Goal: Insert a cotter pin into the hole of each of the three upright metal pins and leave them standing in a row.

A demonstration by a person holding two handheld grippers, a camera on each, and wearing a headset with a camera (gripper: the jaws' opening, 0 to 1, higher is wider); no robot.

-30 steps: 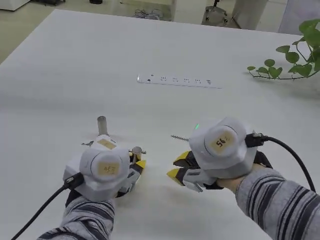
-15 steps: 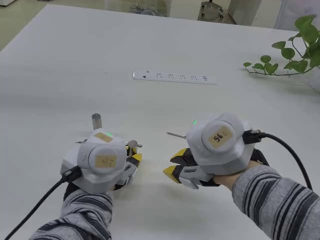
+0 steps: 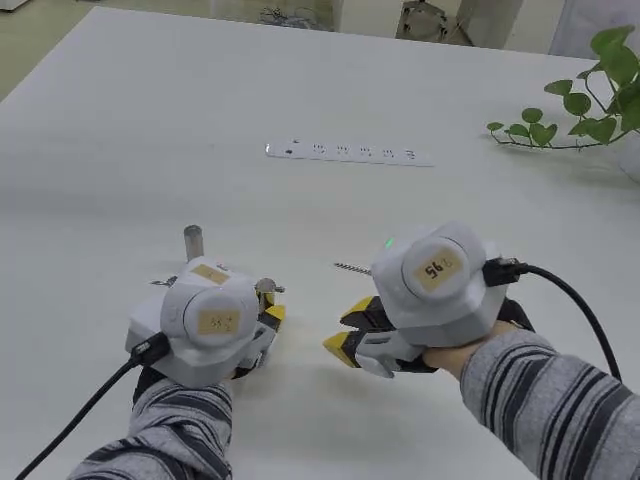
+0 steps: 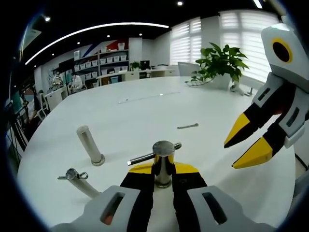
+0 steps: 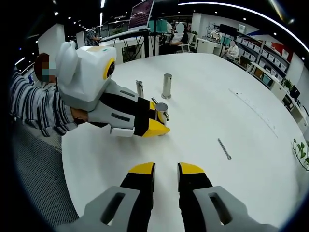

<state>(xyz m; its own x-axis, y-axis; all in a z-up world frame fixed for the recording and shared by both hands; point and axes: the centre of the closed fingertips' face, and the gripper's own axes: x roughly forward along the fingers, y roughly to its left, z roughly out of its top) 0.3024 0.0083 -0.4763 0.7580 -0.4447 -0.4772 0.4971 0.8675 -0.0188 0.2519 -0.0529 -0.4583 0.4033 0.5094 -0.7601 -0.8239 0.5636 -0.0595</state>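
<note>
Steel pin [image 4: 163, 157], cotter [image 4: 144, 157] through it, stands clamped in my left tongs [image 4: 163, 170]; my right tongs [image 5: 166, 168], slightly parted and empty, should next fetch the loose cotter pin [image 5: 224, 149].

White table [image 3: 120, 120] with power strip [image 3: 348, 153], metal pins [image 3: 193, 242], perhaps a loose cotter pin [image 3: 352, 268].

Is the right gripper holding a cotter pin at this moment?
No: the right gripper has nothing between its jaws, and a loose cotter pin lies on the table ahead.
</note>
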